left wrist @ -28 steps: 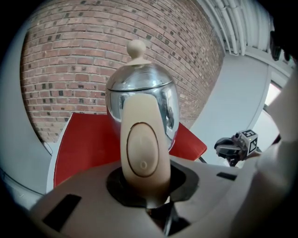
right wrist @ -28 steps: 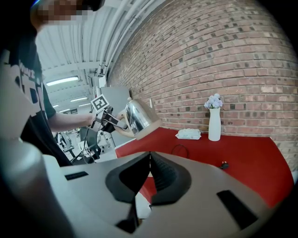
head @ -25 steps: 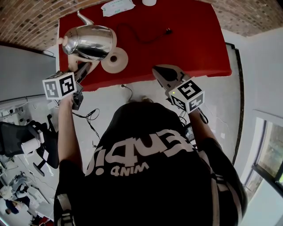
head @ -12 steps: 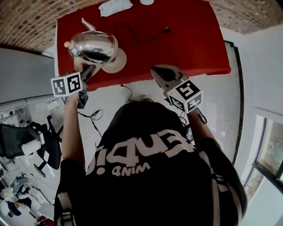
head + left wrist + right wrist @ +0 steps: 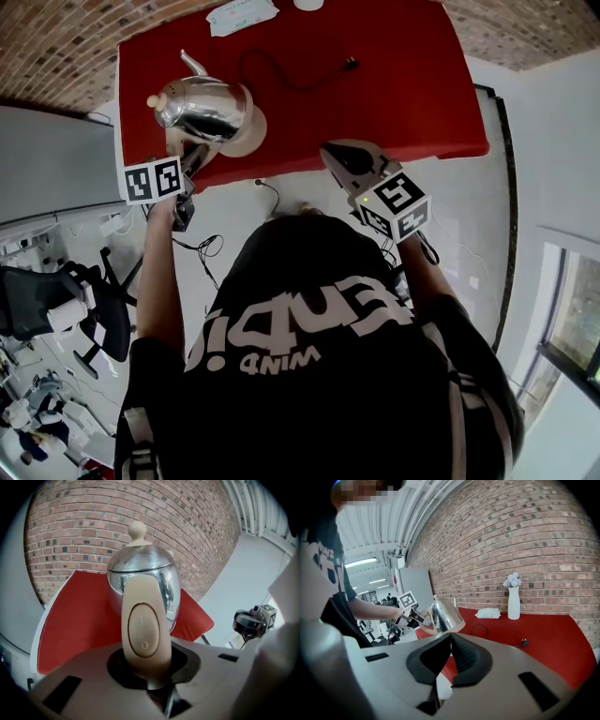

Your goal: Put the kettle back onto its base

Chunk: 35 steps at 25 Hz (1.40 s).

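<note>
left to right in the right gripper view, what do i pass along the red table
kettle → white packet → white vase with flowers

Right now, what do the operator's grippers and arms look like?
The left gripper and right gripper have pale grey shells with black jaw pads; each carries a white cube with black square markers. The person wears a black short-sleeved T-shirt with white lettering.

Left tongs (image 5: pixel 192 157) clamped on kettle handle (image 5: pixel 145 634), right tongs (image 5: pixel 450 641) closed and empty
</note>
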Each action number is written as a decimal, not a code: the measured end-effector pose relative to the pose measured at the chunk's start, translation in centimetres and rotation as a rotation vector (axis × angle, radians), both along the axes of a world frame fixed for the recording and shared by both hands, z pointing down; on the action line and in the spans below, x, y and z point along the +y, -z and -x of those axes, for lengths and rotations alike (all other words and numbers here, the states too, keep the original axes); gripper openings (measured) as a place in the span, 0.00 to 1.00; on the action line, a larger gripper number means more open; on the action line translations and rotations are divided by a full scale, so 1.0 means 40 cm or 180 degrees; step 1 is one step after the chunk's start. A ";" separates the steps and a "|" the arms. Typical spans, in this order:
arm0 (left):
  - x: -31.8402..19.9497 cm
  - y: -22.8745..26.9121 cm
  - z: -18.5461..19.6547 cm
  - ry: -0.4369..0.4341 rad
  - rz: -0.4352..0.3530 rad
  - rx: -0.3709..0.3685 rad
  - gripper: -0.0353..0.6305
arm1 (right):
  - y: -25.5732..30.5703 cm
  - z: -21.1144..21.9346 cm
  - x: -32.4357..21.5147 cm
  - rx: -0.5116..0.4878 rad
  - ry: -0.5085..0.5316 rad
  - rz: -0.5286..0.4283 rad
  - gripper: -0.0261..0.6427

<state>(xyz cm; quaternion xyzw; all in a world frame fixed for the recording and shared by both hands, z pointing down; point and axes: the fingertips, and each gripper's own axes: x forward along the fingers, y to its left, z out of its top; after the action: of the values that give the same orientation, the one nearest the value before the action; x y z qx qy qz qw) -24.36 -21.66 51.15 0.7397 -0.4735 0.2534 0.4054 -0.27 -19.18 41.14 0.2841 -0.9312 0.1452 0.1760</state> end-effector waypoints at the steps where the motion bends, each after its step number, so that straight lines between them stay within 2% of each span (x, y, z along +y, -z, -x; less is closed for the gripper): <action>1: 0.002 -0.007 -0.001 0.0008 0.0015 -0.0001 0.15 | -0.001 -0.002 0.001 0.0003 0.0002 0.0002 0.07; 13: 0.018 -0.082 -0.006 0.0000 0.0171 -0.0115 0.15 | -0.008 -0.009 0.001 0.0012 -0.0008 0.0036 0.07; 35: 0.027 -0.107 -0.033 -0.0385 0.0223 -0.0722 0.16 | -0.013 -0.008 0.000 0.0022 0.0005 0.0061 0.07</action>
<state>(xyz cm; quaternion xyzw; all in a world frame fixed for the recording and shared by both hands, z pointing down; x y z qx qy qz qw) -23.04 -20.60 55.43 0.7189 -0.4617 0.3758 0.3589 0.07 -19.17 41.66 0.2823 -0.9294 0.1530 0.1820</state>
